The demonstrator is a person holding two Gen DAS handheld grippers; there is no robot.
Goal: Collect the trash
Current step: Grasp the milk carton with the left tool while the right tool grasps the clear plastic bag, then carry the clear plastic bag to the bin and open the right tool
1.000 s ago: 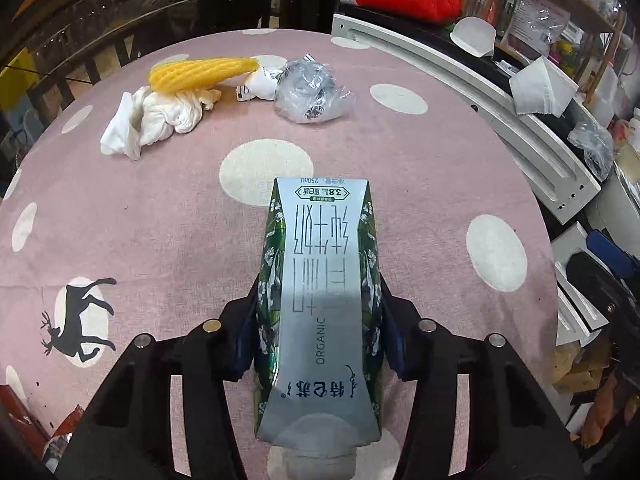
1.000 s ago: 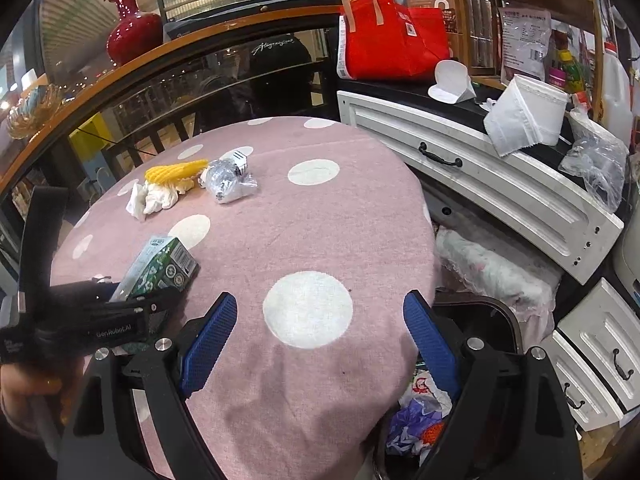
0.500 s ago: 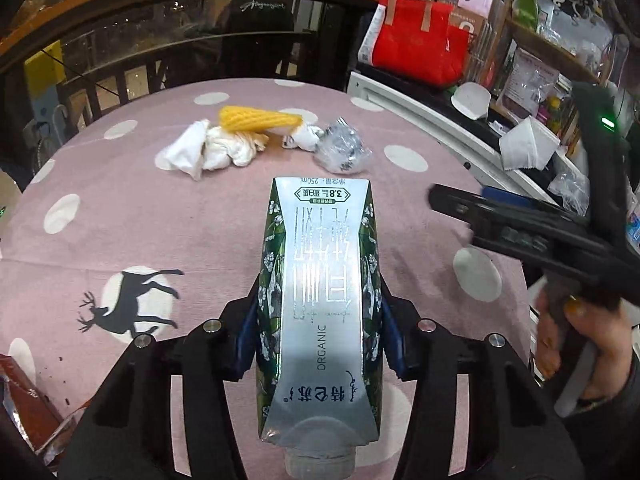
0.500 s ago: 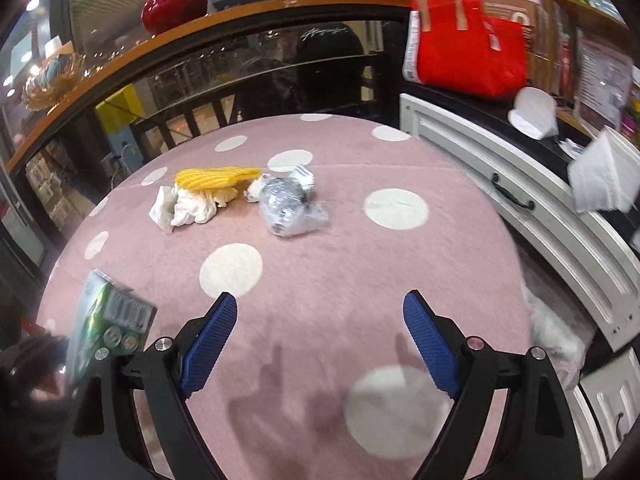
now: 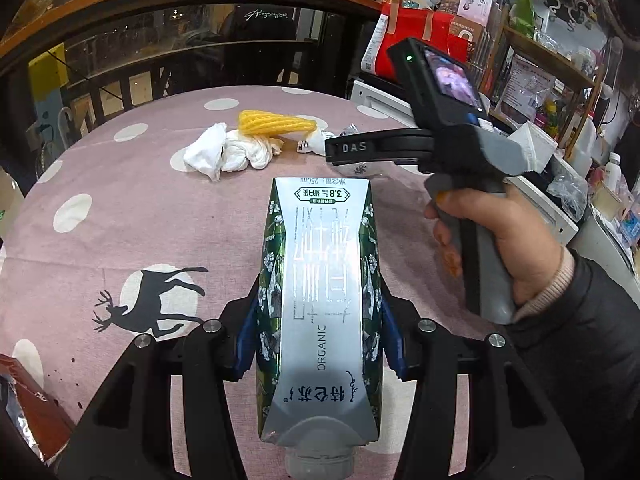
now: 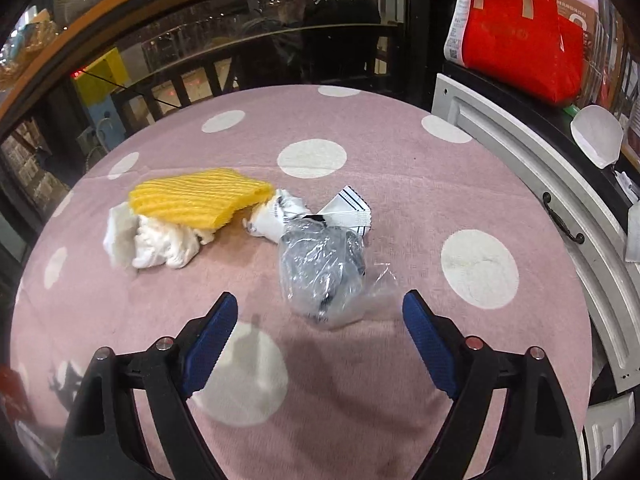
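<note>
Vs a sec ago: right tool (image 6: 318, 316) has swung from the table's edge by the bin to just short of the trash pile, & its jaws have been closing a bit; they stand apart w/ nothing between the blue pads, the crumpled clear plastic bag (image 6: 322, 270) just ahead of the gap, not touched. Left tool (image 5: 318, 336) looks the same, clamped on the milk carton (image 5: 320, 292) at both sides; the person's hand (image 5: 500, 240) w/ the right tool now shows to its right. Carton: tall box, silver front w/ dark print, green floral sides dented in where the pads press, grey cap end nearest the camera, held above the table (image 6: 400, 160). Table: round, pink cloth w/ white dots & a black deer print. Ahead-left of right tool: yellow foam net sleeve (image 6: 200, 198), ribbed, lying on wadded white tissue (image 6: 160, 244). Behind the bag: small white printed wrapper (image 6: 350, 210), zigzag edge. Bag is shiny, wrinkled, w/ something dark inside, can't tell what.
</note>
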